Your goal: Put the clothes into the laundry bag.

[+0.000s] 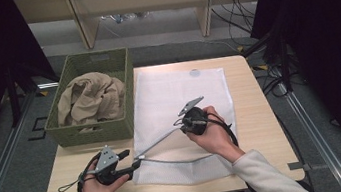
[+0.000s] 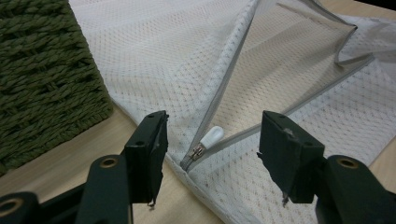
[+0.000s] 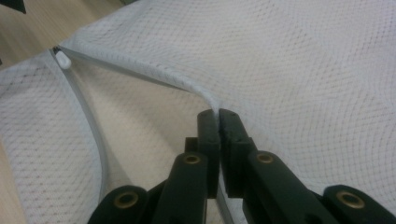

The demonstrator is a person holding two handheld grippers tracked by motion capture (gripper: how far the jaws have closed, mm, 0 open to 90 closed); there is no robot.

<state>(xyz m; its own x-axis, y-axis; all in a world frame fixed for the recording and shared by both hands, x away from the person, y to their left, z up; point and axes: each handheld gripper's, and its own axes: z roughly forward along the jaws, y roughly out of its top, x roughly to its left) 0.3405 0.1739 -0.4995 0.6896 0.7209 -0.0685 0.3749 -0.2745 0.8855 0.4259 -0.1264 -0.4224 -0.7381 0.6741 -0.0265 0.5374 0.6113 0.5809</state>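
Pinching the upper zipper edge of the white mesh laundry bag (image 1: 179, 100) with the right gripper (image 3: 218, 113), jaws clamped tight on the grey zipper tape (image 3: 140, 74) and lifting that flap off the layer below, so the mouth gapes open; bag lying flat across the middle of the wooden table (image 1: 257, 114), just right of the green woven basket (image 1: 95, 132) with the beige cloth (image 1: 91, 99) bundled inside; left gripper (image 2: 212, 140) parked at the bag's near-left corner, jaws standing apart with nothing pressed between the pads, straddling the little white zipper pull (image 2: 210, 138) at the end of the zip; both zipper sides fanning out from that pull; basket wall filling the left edge in the left gripper view.
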